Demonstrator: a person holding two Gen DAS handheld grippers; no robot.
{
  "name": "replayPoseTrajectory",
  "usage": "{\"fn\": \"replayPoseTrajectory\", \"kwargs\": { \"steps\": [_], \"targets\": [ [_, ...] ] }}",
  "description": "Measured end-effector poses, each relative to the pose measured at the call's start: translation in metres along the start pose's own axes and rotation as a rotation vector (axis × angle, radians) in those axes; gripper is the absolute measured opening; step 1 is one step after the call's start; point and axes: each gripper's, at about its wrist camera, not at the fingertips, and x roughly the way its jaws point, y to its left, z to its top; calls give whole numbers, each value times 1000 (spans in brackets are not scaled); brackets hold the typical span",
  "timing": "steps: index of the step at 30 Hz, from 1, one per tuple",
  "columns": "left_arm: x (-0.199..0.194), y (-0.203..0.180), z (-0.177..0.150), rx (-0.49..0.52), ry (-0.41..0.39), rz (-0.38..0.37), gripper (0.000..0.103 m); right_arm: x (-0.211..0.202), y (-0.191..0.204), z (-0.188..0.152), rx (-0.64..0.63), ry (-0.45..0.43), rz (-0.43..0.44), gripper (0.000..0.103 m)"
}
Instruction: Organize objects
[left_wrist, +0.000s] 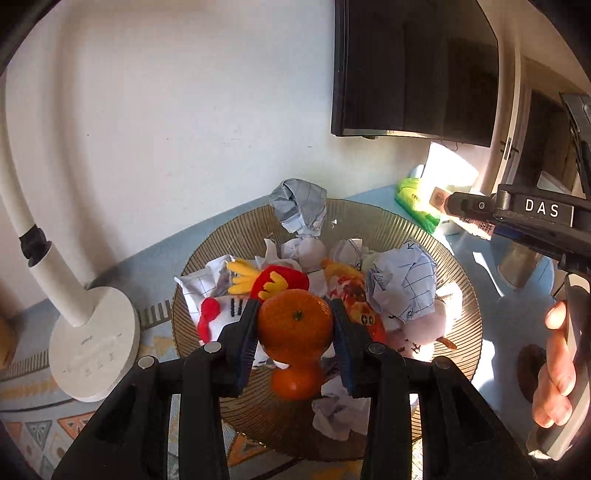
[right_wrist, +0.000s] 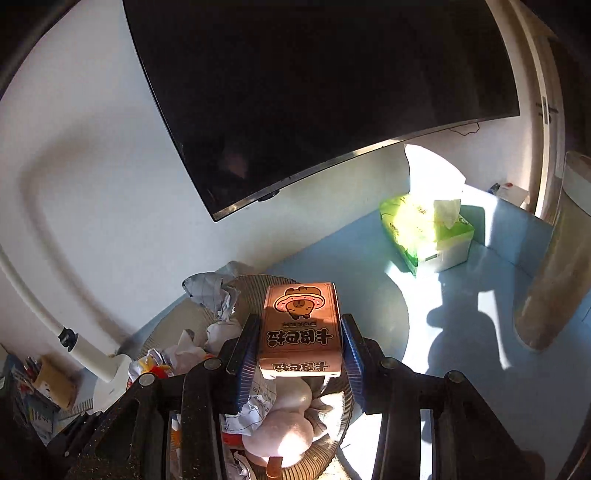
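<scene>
My left gripper (left_wrist: 295, 325) is shut on an orange tangerine (left_wrist: 294, 324) and holds it above a ribbed glass bowl (left_wrist: 388, 221). A second tangerine (left_wrist: 295, 384) lies in the bowl just below. The bowl also holds crumpled paper balls (left_wrist: 402, 284), a red and yellow plush toy (left_wrist: 273, 282) and a pale pink plush (left_wrist: 424, 328). My right gripper (right_wrist: 300, 332) is shut on an orange card box with a cartoon bear (right_wrist: 301, 325), held above the bowl's right side (right_wrist: 325, 454). The right gripper also shows in the left wrist view (left_wrist: 458, 205) at the right, with the hand holding it.
A white desk lamp (left_wrist: 92, 343) stands left of the bowl. A green tissue pack (right_wrist: 424, 232) lies at the back right on the blue table (right_wrist: 461, 369). A dark monitor (right_wrist: 314, 92) hangs on the wall. A tall cylinder (right_wrist: 554, 258) stands far right.
</scene>
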Motion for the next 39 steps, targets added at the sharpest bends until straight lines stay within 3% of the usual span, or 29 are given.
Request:
{"fn": "replayPoseTrajectory", "kwargs": {
  "steps": [2,3,4,8,13,17,18,19,22,26,28,33,35,37,39],
  "targets": [
    [0,0,0,2,11,-15,61,6,-5,-2,13,39,2,45],
    [-3,2,-1,-2,8,-20,78,5,-6,-5,14,43,1,45],
    [-9,6,-3,-12,-9,-26,85,4,-8,-7,14,43,0,45],
    [-42,33,-13,-88,-10,-33,86,-14,-3,-22,18,58,17,46],
    [-108,76,-41,-175,-57,31,86,-56,43,-54,-89,58,56,46],
    [-176,105,-77,-173,-150,129,87,-90,96,-86,-197,62,142,52],
    [-191,111,-88,-175,-165,170,96,-98,110,-97,-221,59,164,58],
    [-204,116,-98,-181,-172,218,103,-104,123,-108,-244,57,187,64],
    [-229,135,-131,-217,-166,321,102,-112,160,-150,-345,54,230,64],
    [-230,152,-176,-247,-109,401,102,-97,190,-216,-503,47,232,64],
    [-221,159,-192,-265,-79,432,102,-81,193,-237,-523,101,215,64],
    [-208,177,-219,-364,-63,433,102,-53,184,-258,-503,170,150,64],
    [-200,186,-227,-427,-5,429,102,-57,183,-258,-503,149,148,64],
    [-204,189,-229,-449,-33,435,102,-58,185,-260,-515,138,139,64],
    [-202,189,-230,-452,-14,422,102,-55,190,-262,-546,157,122,64]
  ]
}}
